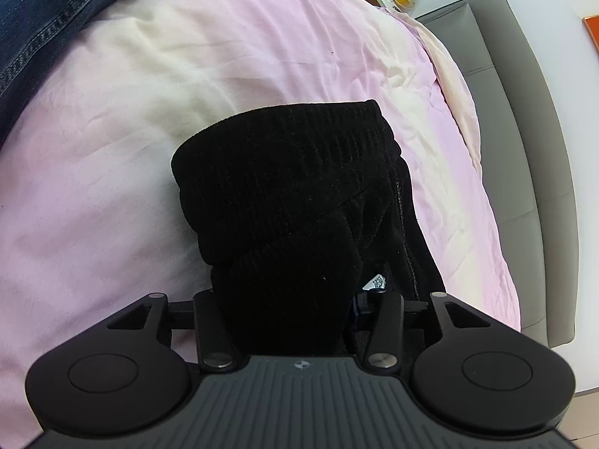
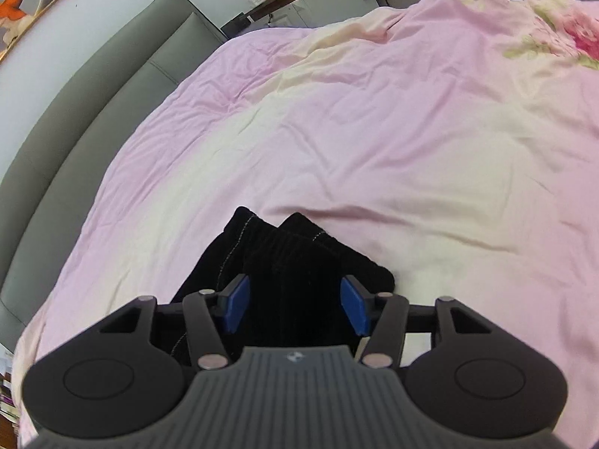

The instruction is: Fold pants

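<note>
Black corduroy pants (image 1: pixel 284 194) lie folded into a thick bundle on the pink and cream bedcover (image 1: pixel 123 119). My left gripper (image 1: pixel 295 299) stands over the bundle's near end. The cloth heaps up between its jaws and hides the left pad. A sliver of blue pad shows free at the right beside a small white label (image 1: pixel 378 281). In the right wrist view the same pants (image 2: pixel 295 258) lie under my right gripper (image 2: pixel 295 303). Its blue pads (image 2: pixel 236 301) stand apart, faces bare, with cloth between them and no pinch.
A grey padded headboard (image 1: pixel 524 172) runs along the bed's edge (image 2: pixel 75 127). Blue denim jeans (image 1: pixel 45 22) lie at the far left corner. A nightstand with small items (image 2: pixel 273 3) and a framed picture (image 2: pixel 22 11) stand beyond. A floral patch (image 2: pixel 576 37) marks the cover.
</note>
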Motion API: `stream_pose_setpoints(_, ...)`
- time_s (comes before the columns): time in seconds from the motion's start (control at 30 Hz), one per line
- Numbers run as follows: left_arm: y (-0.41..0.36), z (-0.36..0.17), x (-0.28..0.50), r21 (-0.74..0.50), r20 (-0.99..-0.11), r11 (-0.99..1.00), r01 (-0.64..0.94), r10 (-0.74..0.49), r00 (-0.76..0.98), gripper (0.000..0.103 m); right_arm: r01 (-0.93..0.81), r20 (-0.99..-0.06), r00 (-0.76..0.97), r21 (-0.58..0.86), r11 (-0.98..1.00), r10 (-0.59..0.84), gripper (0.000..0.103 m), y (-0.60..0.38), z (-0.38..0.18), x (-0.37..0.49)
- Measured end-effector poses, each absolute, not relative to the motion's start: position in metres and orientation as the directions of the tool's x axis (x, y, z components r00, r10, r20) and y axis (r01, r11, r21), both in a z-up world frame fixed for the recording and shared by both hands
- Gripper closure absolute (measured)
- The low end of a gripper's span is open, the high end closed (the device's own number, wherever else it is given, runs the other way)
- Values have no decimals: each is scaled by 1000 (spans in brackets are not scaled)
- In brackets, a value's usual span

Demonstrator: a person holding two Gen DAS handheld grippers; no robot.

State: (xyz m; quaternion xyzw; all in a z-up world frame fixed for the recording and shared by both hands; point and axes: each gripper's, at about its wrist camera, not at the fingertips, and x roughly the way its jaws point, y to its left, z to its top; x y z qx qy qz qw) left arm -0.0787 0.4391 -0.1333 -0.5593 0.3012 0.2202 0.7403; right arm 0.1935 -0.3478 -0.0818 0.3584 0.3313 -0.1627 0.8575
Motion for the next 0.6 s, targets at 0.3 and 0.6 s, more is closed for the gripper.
stream_pose_setpoints(0.3, 433, -132, -84, -678, -704, 283, -678, 11, 710, 46, 362, -495, 868, 700, 615, 52, 101, -371, -66, 194)
stream_pose_setpoints(0.6, 426, -127, -83, -647, -718, 334, -685, 36, 695, 43, 544, -696, 718, 574, 612, 14, 94, -383, -120, 185)
